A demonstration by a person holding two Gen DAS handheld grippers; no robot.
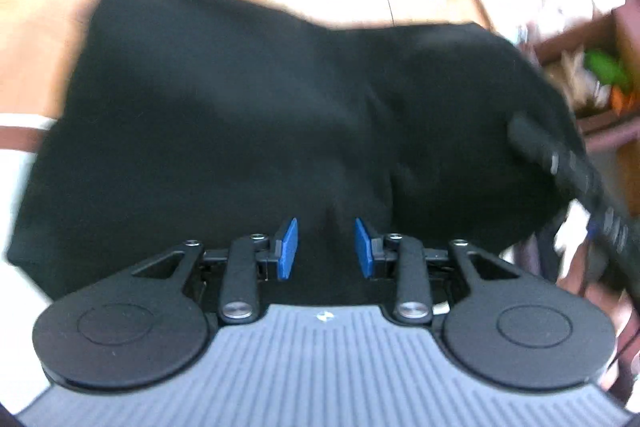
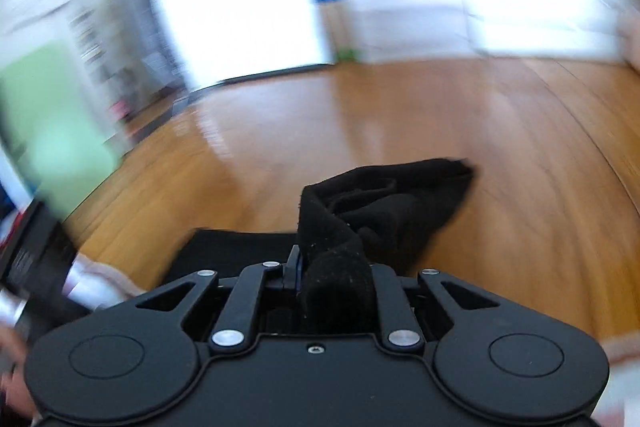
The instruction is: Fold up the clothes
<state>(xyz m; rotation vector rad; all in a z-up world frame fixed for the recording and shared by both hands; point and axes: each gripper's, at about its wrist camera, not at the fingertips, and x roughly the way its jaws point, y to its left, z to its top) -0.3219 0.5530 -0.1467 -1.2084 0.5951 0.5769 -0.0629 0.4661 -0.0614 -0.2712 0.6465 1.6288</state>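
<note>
A: From the left hand-held gripper [image 1: 326, 247] we look steeply down, close over the black garment [image 1: 224, 131]

B: From the right hand-held gripper [image 2: 332, 267] we face low across the wooden floor [image 2: 500, 155]; both views share that garment

My left gripper [image 1: 326, 247] is held with its blue pads [image 1: 289, 249] parted and nothing between them. My right gripper [image 2: 334, 267] is clamped on black fabric [image 2: 340, 267].

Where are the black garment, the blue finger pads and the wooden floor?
black garment [image 1: 224, 115]: left wrist view, middle of the cloth.
blue finger pads [image 1: 289, 249]: left wrist view, left pad's face.
wooden floor [image 2: 400, 115]: right wrist view, bare boards.
</note>
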